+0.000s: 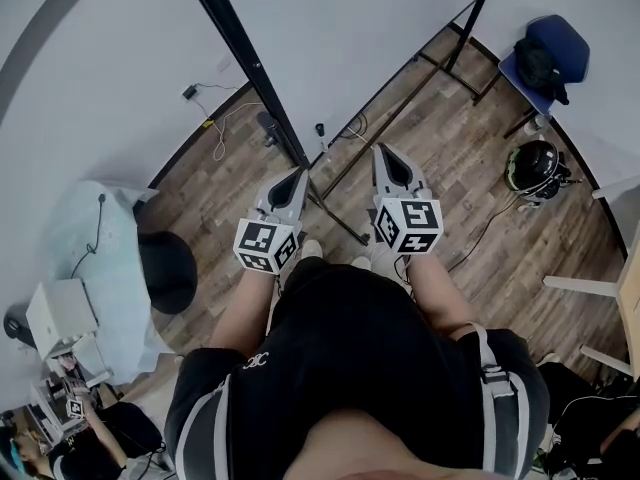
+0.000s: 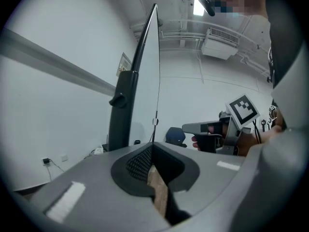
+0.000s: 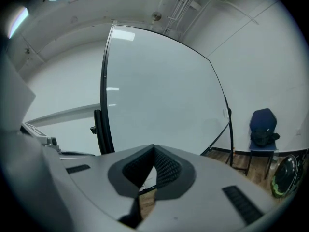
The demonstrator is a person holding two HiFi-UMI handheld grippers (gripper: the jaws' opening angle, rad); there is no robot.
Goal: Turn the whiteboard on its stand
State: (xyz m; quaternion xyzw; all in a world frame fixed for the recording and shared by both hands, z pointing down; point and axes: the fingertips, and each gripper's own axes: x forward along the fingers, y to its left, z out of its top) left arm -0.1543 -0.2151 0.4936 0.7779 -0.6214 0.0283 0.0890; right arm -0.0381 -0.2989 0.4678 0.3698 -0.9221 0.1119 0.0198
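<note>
The whiteboard point(image 1: 340, 28) stands straight ahead, its black side post point(image 1: 250, 63) slanting down to the stand's feet point(image 1: 335, 203) on the wood floor. My left gripper point(image 1: 296, 175) is shut with nothing between its pads, its tip close to the post's lower end. In the left gripper view the whiteboard point(image 2: 150, 76) is edge-on above the left gripper point(image 2: 153, 145), beside the stand post point(image 2: 121, 115). My right gripper point(image 1: 387, 154) is shut and empty, a little short of the board. The right gripper view faces the whiteboard point(image 3: 159, 86) over the right gripper point(image 3: 154, 148).
A blue chair point(image 1: 552, 48) with a dark bag stands at the back right, a black helmet point(image 1: 534, 166) on the floor near it. A cloth-covered table point(image 1: 95, 243) and a black round stool point(image 1: 166, 271) are on the left. Cables point(image 1: 218, 118) trail along the wall.
</note>
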